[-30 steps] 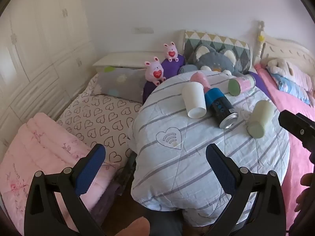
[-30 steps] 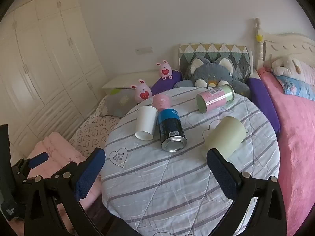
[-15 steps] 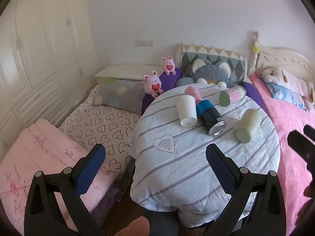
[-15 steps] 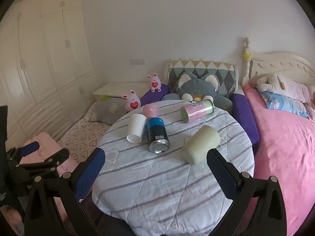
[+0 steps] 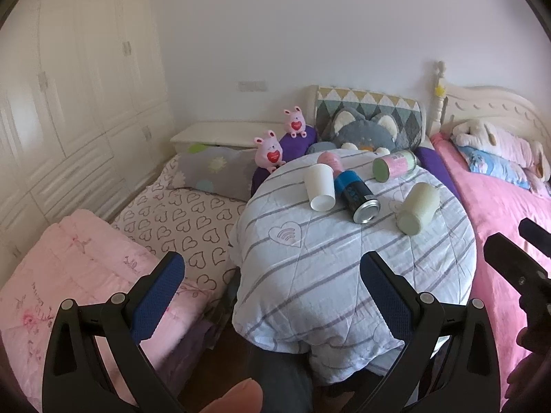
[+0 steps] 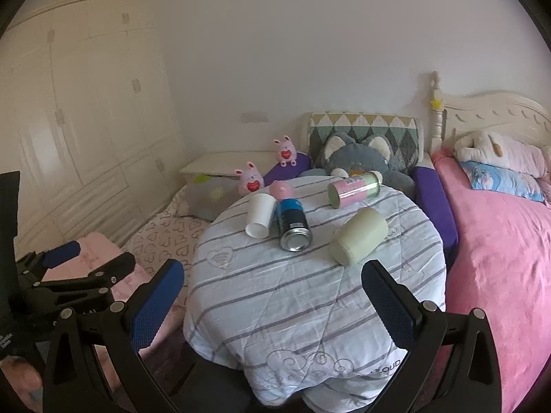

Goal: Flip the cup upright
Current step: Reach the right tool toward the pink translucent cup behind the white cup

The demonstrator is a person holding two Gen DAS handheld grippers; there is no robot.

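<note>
Several cups and cans lie on their sides on a round table (image 5: 327,275) (image 6: 292,309) under a striped quilt. A white cup (image 5: 320,187) (image 6: 260,215) lies at the left, mouth toward me. Beside it lie a blue can (image 5: 358,196) (image 6: 292,229), a pale green cup (image 5: 418,208) (image 6: 358,241), a pink-green canister (image 5: 394,167) (image 6: 354,189) and a small pink cup (image 5: 329,158) (image 6: 281,189). My left gripper (image 5: 272,296) is open and empty, well short of the table. My right gripper (image 6: 272,296) is open and empty, near the table's front edge.
A pink bed (image 6: 499,241) runs along the right. A low mattress with heart-print sheet (image 5: 179,220) and a pink quilt (image 5: 69,275) lie at the left. Plush toys and pillows (image 6: 358,151) stand behind the table. White wardrobes (image 5: 69,86) line the left wall.
Both grippers have pulled back and risen from the table, so the cups look smaller and farther. The cups have not moved. Both grippers stay open.
</note>
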